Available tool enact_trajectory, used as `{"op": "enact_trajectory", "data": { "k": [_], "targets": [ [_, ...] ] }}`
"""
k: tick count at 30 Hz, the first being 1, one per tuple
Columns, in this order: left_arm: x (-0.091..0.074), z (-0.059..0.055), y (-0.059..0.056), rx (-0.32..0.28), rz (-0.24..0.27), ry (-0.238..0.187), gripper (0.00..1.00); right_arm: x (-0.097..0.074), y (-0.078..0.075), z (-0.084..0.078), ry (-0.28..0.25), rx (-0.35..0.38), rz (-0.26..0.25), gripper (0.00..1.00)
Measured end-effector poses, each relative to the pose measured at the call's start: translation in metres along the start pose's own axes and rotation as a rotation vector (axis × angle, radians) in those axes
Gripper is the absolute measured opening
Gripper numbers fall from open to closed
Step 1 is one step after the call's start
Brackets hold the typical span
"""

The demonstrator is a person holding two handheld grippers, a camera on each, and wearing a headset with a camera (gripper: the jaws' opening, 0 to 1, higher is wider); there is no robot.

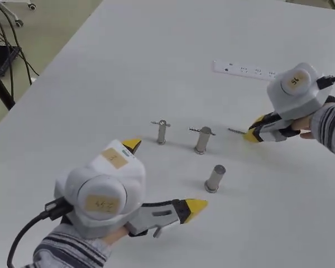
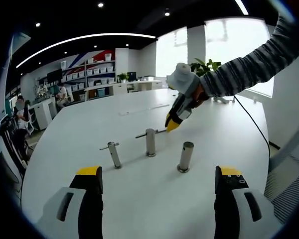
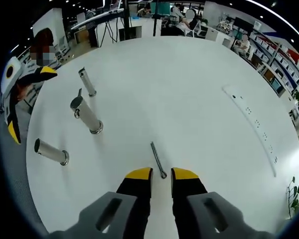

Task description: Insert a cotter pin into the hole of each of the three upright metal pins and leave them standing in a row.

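Left tool (image 1: 163, 175) sits closest to me, jaws spread wide and holding nothing, just short of the bare metal pin (image 1: 215, 178). That pin stands upright with no cotter through it, and I can't make out which way its hole faces. My right tool (image 3: 162, 175) is nearly closed, pinching the third cotter pin (image 3: 157, 155) by one end, off to the right of the row. My worry is that, gripped so near its end, the cotter could swivel, miss the hole and shove the unsteadied pin over, perhaps into the middle pin (image 1: 202, 140). That one and the far pin (image 1: 162, 132) already carry cotters. Beyond them a power strip (image 1: 243, 70) lies on the table (image 1: 128, 72).
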State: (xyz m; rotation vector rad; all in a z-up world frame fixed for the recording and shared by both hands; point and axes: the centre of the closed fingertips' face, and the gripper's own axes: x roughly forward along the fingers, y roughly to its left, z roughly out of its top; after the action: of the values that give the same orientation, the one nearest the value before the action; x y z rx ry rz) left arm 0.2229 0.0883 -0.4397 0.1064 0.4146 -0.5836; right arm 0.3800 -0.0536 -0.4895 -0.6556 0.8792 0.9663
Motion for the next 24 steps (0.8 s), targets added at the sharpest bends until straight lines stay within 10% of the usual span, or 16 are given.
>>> {"op": "enact_trajectory", "data": {
  "k": [24],
  "targets": [
    [0.0, -0.003, -0.001, 0.019, -0.015, 0.012, 0.84, 0.003, 0.01, 0.005, 0.036, -0.118, 0.025, 0.0]
  ]
}}
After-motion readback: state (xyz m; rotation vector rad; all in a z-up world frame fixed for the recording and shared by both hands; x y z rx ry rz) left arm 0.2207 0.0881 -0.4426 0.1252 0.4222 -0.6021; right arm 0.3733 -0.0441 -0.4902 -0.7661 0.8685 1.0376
